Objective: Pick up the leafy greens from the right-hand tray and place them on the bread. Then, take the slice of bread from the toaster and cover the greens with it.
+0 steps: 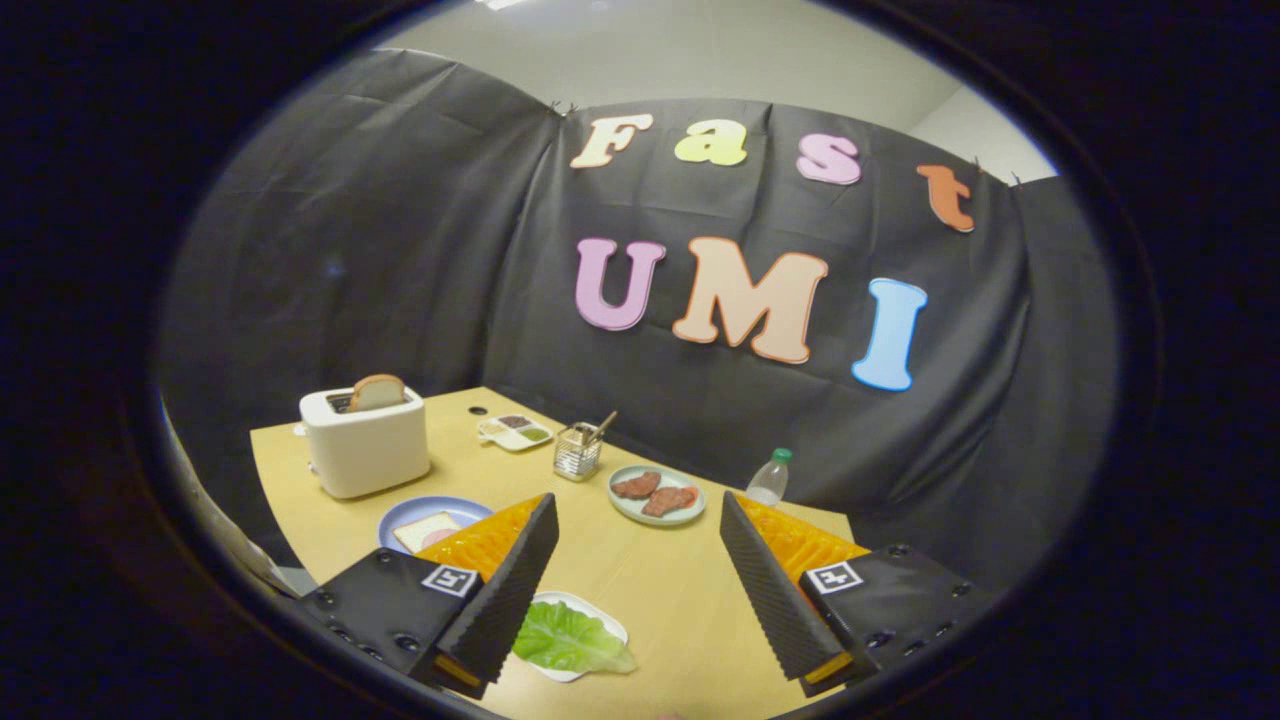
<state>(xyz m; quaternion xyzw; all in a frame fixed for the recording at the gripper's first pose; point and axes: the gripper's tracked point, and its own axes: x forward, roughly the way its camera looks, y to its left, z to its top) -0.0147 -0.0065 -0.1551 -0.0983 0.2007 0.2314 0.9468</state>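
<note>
Spread wide over a pale wooden desk (pixel 640 590), the gripper (pixel 640 580) with fingers (pixel 510 590) released, grasping nothing, touching nothing, bare desk showing in the gap between them.

Far beyond the left finger, near the desk's back corner: a white toaster (pixel 365 445), upright, with a slice of bread (pixel 377 392) standing out of its slot, tilted a little.

Ahead of the left finger, partly hidden behind it: a blue plate (pixel 420 512) carrying a second bread slice (pixel 425 531), lying flat; something pinkish on that slice, too hidden to tell.

Just beside the left finger's tip, low and close, partly covered by it: a white tray (pixel 590 606) holding the leafy greens (pixel 565 640), one leaf edge reaching past the tray rim toward the gap between the fingers.

Beyond the gap, between the two fingers' lines: a pale green plate (pixel 655 512) with two reddish-brown meat pieces (pixel 655 492) side by side.

Left of that plate, near it but apart: a small metal mesh holder (pixel 577 452) with a utensil handle leaning out.

Further back, between holder and toaster: a small white sauce dish (pixel 515 432) with compartments, contents too small to tell.

Beyond the right finger, at the desk's far edge: a clear bottle (pixel 768 480) with a green cap, upright.
</note>
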